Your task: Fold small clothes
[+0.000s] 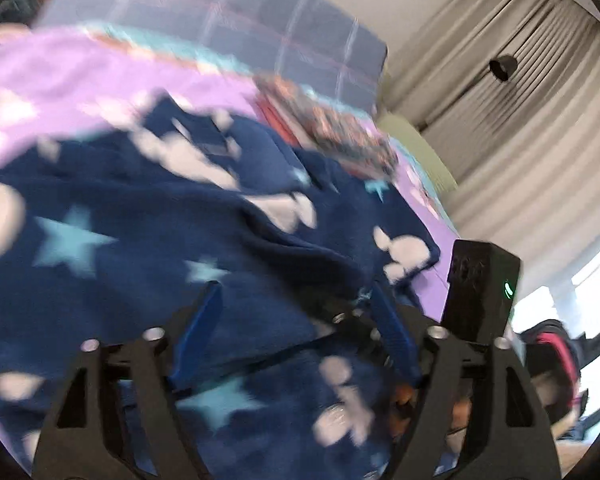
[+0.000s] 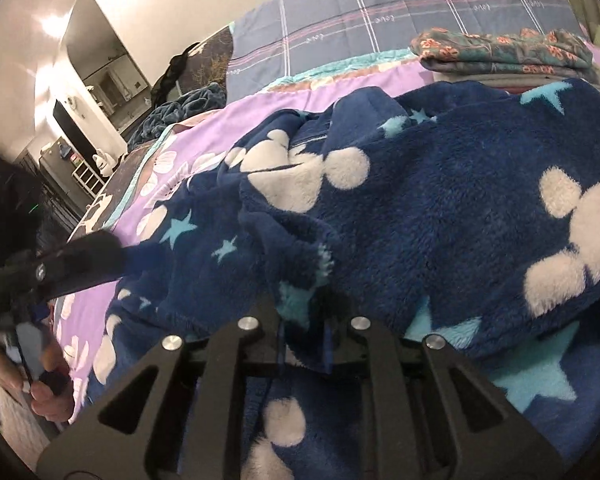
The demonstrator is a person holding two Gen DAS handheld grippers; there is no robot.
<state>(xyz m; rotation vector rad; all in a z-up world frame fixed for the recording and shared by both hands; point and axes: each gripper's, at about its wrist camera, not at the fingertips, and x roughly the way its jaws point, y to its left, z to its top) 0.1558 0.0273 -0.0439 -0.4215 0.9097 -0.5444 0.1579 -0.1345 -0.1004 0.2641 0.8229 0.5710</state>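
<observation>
One rumpled navy fleece garment (image 2: 440, 208), pale stars, white blobs

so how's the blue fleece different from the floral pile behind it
The blue fleece lies rumpled and spread over the purple sheet; the floral pile is folded and stacked. The fleece is plush, with white shapes and stars; the pile looks thin, with orange flowers. Both lie on the bed.

The left gripper (image 1: 296, 304) hangs above a dark blue fleece garment (image 1: 148, 248) with stars and white blotches, its blue fingers (image 1: 204, 316) spread apart with nothing between them. The garment lies on a purple sheet (image 1: 60, 76). Grey curtains (image 1: 512, 80) hang behind.
</observation>
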